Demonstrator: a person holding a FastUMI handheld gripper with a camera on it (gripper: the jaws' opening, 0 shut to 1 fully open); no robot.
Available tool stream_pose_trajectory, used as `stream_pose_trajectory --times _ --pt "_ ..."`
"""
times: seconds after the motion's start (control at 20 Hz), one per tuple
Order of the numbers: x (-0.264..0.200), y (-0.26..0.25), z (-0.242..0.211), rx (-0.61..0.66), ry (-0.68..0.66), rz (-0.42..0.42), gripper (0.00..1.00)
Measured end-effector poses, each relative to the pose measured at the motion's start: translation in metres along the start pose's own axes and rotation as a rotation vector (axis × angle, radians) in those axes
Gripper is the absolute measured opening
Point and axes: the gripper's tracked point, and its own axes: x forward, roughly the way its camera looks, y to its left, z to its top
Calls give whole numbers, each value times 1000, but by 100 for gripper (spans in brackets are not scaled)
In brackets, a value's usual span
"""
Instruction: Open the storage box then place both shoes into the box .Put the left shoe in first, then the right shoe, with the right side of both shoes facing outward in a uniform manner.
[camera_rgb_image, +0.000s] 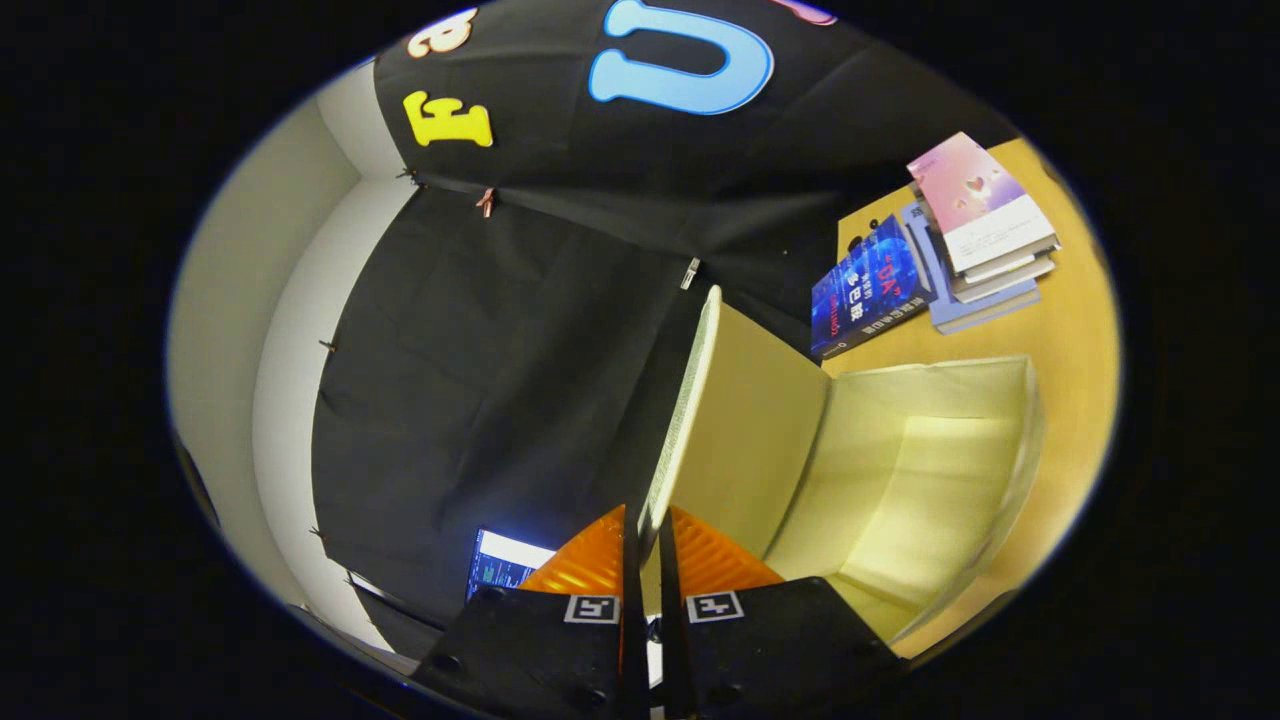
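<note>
- The hand-held gripper (648, 535) is sitting nearest, its two fingers drawn almost together and pinching the thin near edge of the storage box lid (735, 430) between them.
- The ribbed pads (590, 560) are pressing on either side of that edge, so the grip is closing on the lid itself.
- The lid is standing swung up, rising away from the fingers as a flat pale panel with a finely textured rim along its left edge.
- Just to the right of the lid, the storage box (930, 470) is lying open, a translucent pale yellow-green container with rounded corners, its hollow inside showing.
- The box is resting on the light wooden table (1075, 330), which is running along the right side of the scene.
- Farther along the table, beyond the box, a dark blue book (868, 285) is leaning at an angle near the lid's far end.
- Just right of it, a stack of books (985, 235) is lying with a pink-and-white cover on top.
- To the near left of the fingers, a lit screen (505, 565) is glowing low against the black cloth wall (480, 350).
- Small clips (487, 202) are holding the cloth, and a pale plain wall (240, 330) is curving away at the far left.
</note>
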Motion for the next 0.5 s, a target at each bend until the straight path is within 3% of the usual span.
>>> stream_pose_trajectory --times 0.2,0.3,0.5 --pt "38 11 -6 17 32 28 17" --pt "47 16 -12 30 52 45 29" --pt "49 13 -13 -4 41 43 92"
